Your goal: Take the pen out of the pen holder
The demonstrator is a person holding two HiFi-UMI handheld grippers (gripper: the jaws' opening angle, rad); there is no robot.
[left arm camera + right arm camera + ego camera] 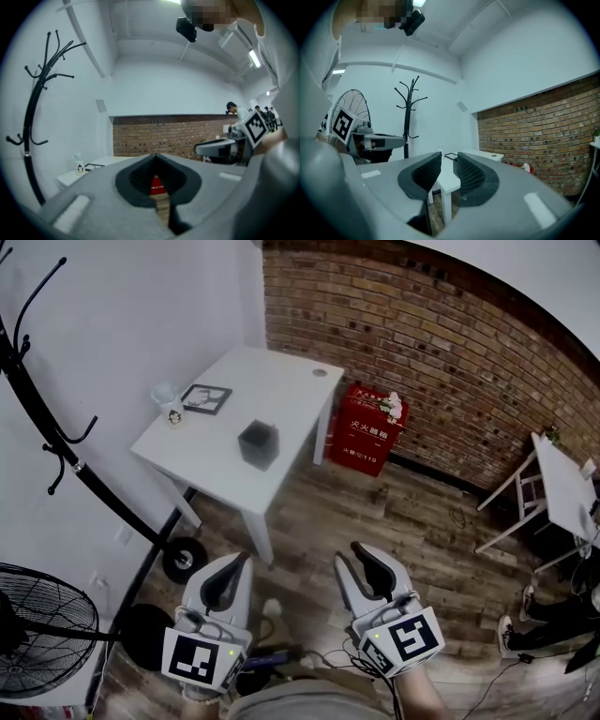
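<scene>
Up top, the brick wall [422, 343] is running behind the white table [272, 381], with a red box [366, 432] sitting against it just beside the table. Left gripper [239, 561] is hovering over the wood floor, jaws pressed together, empty. Right gripper [347, 555] is hovering beside it, jaws slightly apart, empty. Black pen holder [258, 444] is standing near the table's front edge, well apart from both grippers; pen too small to make out.

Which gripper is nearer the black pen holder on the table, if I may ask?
Left. The left gripper is short of the pen holder, nearly in line; the right gripper sits farther right.
</scene>
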